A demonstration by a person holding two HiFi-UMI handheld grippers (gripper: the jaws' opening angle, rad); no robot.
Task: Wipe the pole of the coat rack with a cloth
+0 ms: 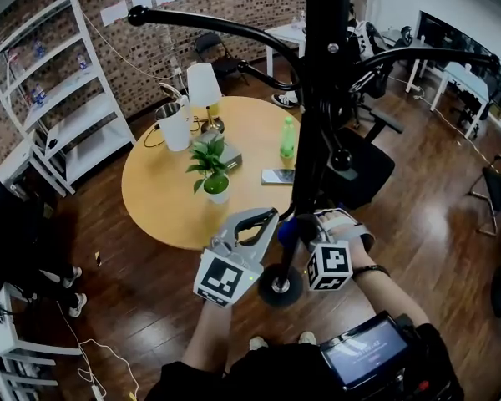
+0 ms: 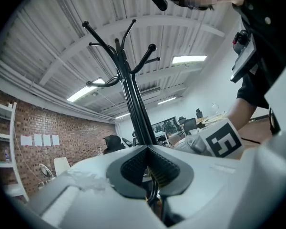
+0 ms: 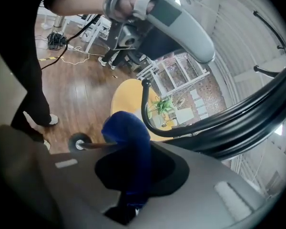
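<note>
The black coat rack pole (image 1: 321, 98) rises through the middle of the head view from a round base (image 1: 280, 286) on the wood floor. My right gripper (image 1: 305, 225) is shut on a blue cloth (image 1: 290, 228), which lies against the lower pole. In the right gripper view the cloth (image 3: 131, 142) bulges out of the right gripper (image 3: 133, 161) and covers the thin lower rod (image 3: 95, 146). My left gripper (image 1: 270, 215) is shut just left of the pole. In the left gripper view the left gripper (image 2: 147, 149) points up the pole (image 2: 133, 109), which stands behind the tips.
A round wooden table (image 1: 167, 199) behind the rack holds a potted plant (image 1: 213, 170), a lamp (image 1: 203, 86), a white jug (image 1: 175, 124), a green bottle (image 1: 287, 136) and a phone (image 1: 277, 175). A black office chair (image 1: 363, 170) stands right; white shelves (image 1: 58, 98) left.
</note>
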